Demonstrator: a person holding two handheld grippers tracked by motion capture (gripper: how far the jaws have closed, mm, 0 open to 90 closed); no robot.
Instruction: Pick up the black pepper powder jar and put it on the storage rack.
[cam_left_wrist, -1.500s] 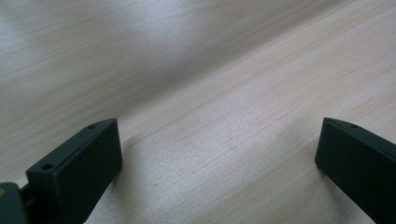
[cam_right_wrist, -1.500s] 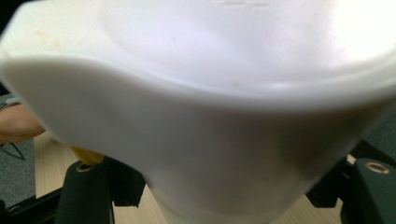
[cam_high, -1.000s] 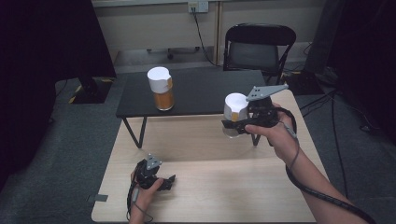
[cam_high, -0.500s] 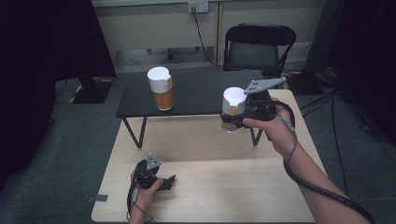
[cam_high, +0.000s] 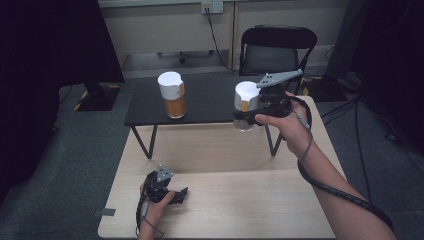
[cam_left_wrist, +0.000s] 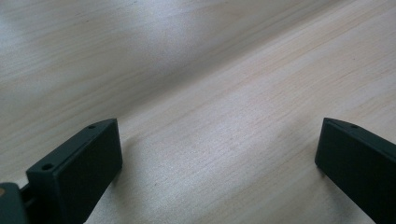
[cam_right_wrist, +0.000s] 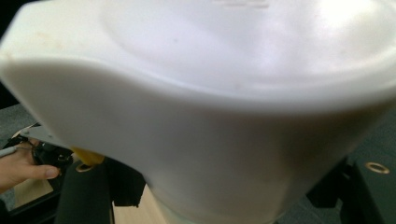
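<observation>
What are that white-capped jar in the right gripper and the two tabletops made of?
The held jar looks like clear plastic or glass, hard to tell which; its white cap seems smooth, matte moulded plastic with a soft sheen. The near table shows pale wood grain, probably laminate or veneer. The low black table has a flat, dull top, perhaps painted board or plastic, on thin metal-looking legs.

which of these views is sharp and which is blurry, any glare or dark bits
High view: mostly sharp, evenly lit on the light wooden table, both side edges fall into near black. Right gripper view: the white lid of the held jar sits so close that it blurs, with a bright glare patch at top right. Left gripper view: soft focus on the wood grain, broad pale sheen, faint shadows beside the open jaws.
</observation>
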